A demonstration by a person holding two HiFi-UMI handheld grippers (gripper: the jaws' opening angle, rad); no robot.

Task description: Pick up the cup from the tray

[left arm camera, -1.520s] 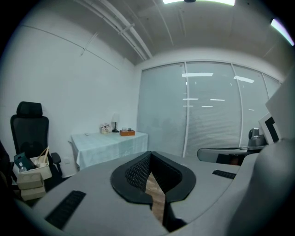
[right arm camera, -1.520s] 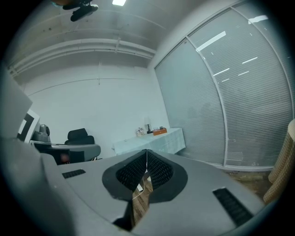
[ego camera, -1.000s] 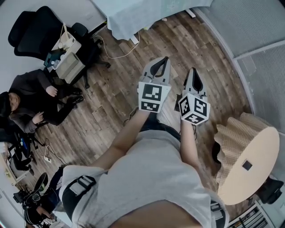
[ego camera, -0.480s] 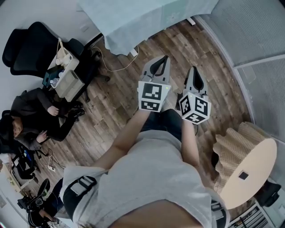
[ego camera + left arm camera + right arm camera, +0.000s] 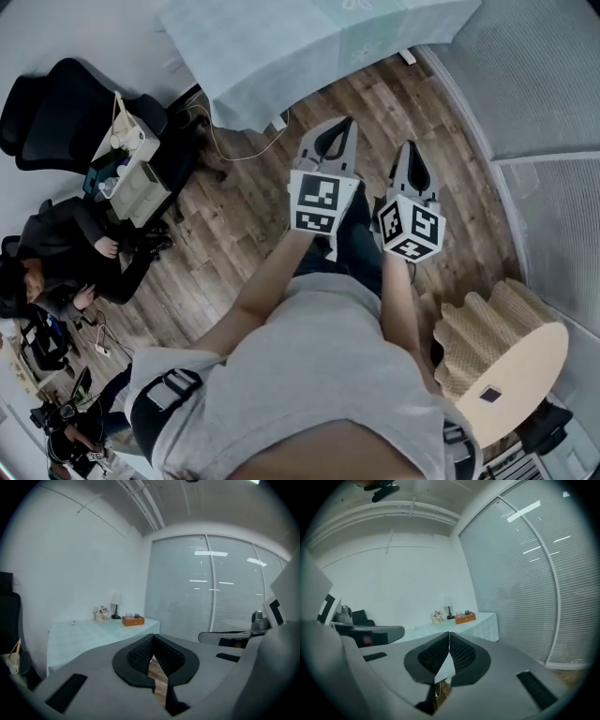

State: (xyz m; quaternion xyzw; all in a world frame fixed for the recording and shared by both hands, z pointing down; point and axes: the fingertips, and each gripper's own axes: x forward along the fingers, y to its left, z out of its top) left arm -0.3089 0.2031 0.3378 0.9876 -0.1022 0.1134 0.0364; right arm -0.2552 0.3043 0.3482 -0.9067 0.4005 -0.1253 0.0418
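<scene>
Wood-plank floor (image 5: 244,216) fills most of the head view. Pale mint-clothed table (image 5: 281,47) sits at 12 o'clk. Grey blinds (image 5: 544,84) run from 1 to 3 o'clk. Corrugated cardboard side table (image 5: 478,323) w/ round top is at 4 o'clk, black office chair (image 5: 56,103) at 10 o'clk, and a seated person (image 5: 75,253) in dark clothes at 9 o'clk.

Both grippers are held out ahead at frame centre, side by side and apart, both pointing to 12 o'clk at the table. L gripper (image 5: 343,127) is at approx 12 o'clk of centre, R gripper (image 5: 409,152) at 2 o'clk of centre. L gripper view: jaw tips meet, nothing btwn them, only floor showing thru the slit behind the tips. R gripper view: jaws together as well, closed on nothing.

On the far end of the table, well apart from both grippers, is an orange-brown tray (image 5: 133,620). A small table lamp (image 5: 115,609) stands just beside the tray at its 9 o'clk in the L gripper view, w/ a flower bunch (image 5: 100,614) further along at 9 o'clk.

Cup (image 5: 129,615): small clear-looking item standing on the tray w/ a second one just beside it. Too small to tell more.
</scene>
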